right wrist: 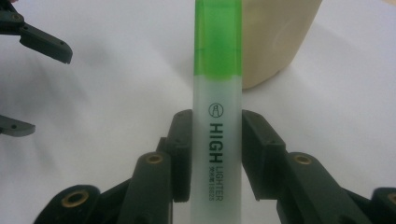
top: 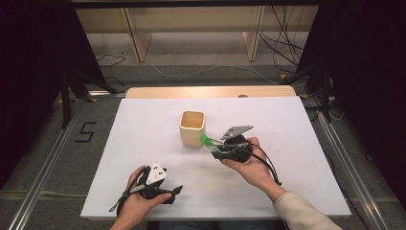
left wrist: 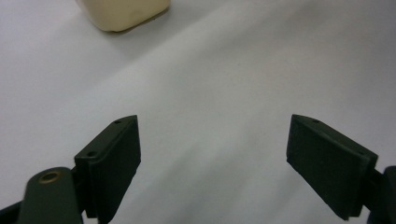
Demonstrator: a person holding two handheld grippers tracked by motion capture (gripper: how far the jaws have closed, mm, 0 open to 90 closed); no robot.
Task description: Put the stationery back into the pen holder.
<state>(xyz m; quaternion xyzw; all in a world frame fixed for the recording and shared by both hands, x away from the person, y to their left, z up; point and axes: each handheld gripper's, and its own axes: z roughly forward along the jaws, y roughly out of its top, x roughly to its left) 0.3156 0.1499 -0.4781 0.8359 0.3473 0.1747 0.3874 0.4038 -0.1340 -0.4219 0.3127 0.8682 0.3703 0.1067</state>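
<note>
White board [top: 158, 191] covers the table in front of me, dark floor and cables beyond it. Nearest to me, my left gripper [top: 174, 190] rests low over the board with its jaws spread wide and nothing between them; in the left gripper view only bare white lies ahead, with the cup's corner at the top edge. Farther out, my right gripper [right wrist: 217, 154] has its jaws pressed on both sides of a highlighter [right wrist: 217, 102], gripping the pale barrel near the lettering, green cap pointing away toward the cup [top: 192, 128]. In the high view the green tip sits just beside the cup's near right corner, at about the base. I judge I am mid-carry, marker in hand, not yet in. Next I need to lift, tip the marker upright over the open top, and then let go.
</note>
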